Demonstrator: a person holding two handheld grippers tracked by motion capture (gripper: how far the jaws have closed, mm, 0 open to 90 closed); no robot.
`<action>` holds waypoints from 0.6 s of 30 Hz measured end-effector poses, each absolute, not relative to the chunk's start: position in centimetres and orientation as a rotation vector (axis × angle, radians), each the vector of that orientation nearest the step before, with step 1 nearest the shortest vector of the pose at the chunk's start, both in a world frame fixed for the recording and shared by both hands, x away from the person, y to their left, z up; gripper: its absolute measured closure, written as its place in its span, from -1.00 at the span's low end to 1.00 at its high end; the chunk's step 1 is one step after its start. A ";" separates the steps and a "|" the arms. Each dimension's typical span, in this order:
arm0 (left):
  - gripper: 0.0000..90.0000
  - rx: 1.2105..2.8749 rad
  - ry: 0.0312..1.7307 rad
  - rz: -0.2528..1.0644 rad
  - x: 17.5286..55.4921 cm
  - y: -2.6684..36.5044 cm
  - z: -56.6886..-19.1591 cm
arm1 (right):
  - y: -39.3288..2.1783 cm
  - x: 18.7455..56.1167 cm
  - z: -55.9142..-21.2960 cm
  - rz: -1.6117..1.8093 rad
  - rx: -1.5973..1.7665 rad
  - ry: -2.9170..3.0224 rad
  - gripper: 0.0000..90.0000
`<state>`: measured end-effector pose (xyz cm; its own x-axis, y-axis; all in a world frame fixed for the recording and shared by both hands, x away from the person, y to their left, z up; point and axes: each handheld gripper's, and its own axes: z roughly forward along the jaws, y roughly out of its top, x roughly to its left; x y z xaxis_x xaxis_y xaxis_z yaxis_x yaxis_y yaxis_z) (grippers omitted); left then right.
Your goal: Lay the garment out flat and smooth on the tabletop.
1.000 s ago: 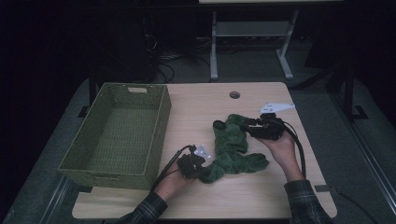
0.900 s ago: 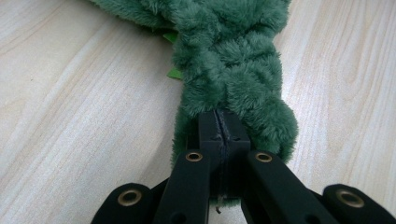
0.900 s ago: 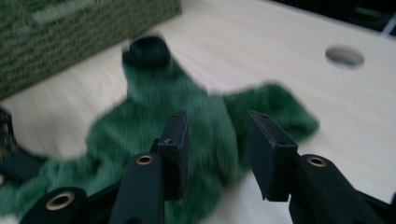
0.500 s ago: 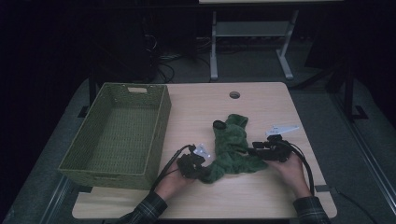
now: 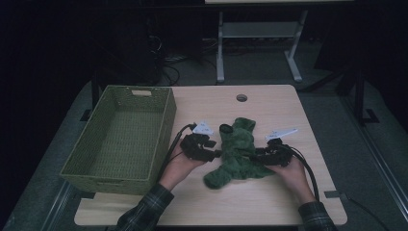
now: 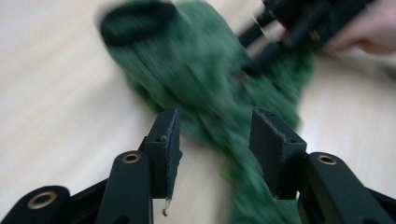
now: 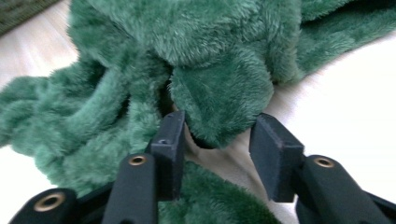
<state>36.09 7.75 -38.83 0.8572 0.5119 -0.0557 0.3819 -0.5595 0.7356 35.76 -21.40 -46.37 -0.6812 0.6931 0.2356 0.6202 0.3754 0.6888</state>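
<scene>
A fuzzy green plush cloth (image 5: 238, 154) lies crumpled on the wooden table (image 5: 269, 110). My left gripper (image 5: 212, 154) hovers at its left edge. Its jaws have just been opening and stand open, with the blurred cloth (image 6: 201, 70) below and beyond them and nothing pressed by the pads (image 6: 168, 140). My right gripper (image 5: 255, 156) is low at the cloth's right side. A fold of the cloth (image 7: 219, 98) sits between its jaws, which have closed a little. The left pad (image 7: 173, 149) touches the fluff, and the right pad stands apart from it.
A green woven basket (image 5: 166, 120) stands to the left of the cloth, right behind my left hand. A round cable hole (image 5: 241, 97) is in the table's far part. Table legs and cables lie on the dark floor beyond.
The left gripper let go of the cloth's lower left end, opened, and rose up and back. The right hand came down from the cloth's far right end to its right middle.
</scene>
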 end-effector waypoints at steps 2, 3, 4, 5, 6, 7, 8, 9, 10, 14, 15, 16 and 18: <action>0.13 2.211 0.652 0.226 37.2 7.2 -38.4 | -21.3 35.8 -46.5 1.189 1.189 2.525 0.51; 0.11 2.201 0.660 0.231 37.6 6.9 -38.2 | -21.3 35.8 -46.5 1.180 1.182 2.522 0.59; 0.10 2.193 0.664 0.239 38.1 6.6 -38.0 | -21.3 35.8 -46.4 1.175 1.175 2.519 0.66; 0.08 2.188 0.669 0.240 38.6 6.3 -37.9 | -21.3 35.8 -46.4 1.178 1.154 2.512 0.71; 0.06 2.176 0.676 0.239 39.1 6.0 -37.9 | -21.4 35.8 -46.3 1.175 1.150 2.509 0.75; 0.02 2.175 0.683 0.243 39.6 5.8 -38.0 | -21.4 35.8 -46.2 1.174 1.144 2.505 0.77; 0.02 2.171 0.689 0.234 40.0 5.5 -38.0 | -21.3 35.8 -46.1 1.173 1.149 2.506 0.79; 0.01 2.163 0.692 0.235 40.3 5.2 -38.2 | -21.3 35.8 -46.0 1.171 1.145 2.503 0.80; -0.01 2.161 0.699 0.228 40.7 5.0 -38.3 | -21.4 35.7 -46.0 1.169 1.134 2.498 0.82; 0.48 2.214 0.699 0.198 41.4 4.3 -39.5 | -21.4 35.5 -45.5 1.170 1.096 2.472 0.85; 0.62 2.243 0.696 0.189 41.4 4.2 -39.8 | -21.5 35.5 -45.3 1.169 1.080 2.463 0.86; 0.79 2.254 0.701 0.187 41.4 4.1 -39.9 | -21.5 35.3 -45.0 1.170 1.080 2.450 0.86; 0.86 2.266 0.701 0.178 41.3 4.3 -39.9 | -21.8 35.2 -44.7 1.169 1.060 2.429 0.87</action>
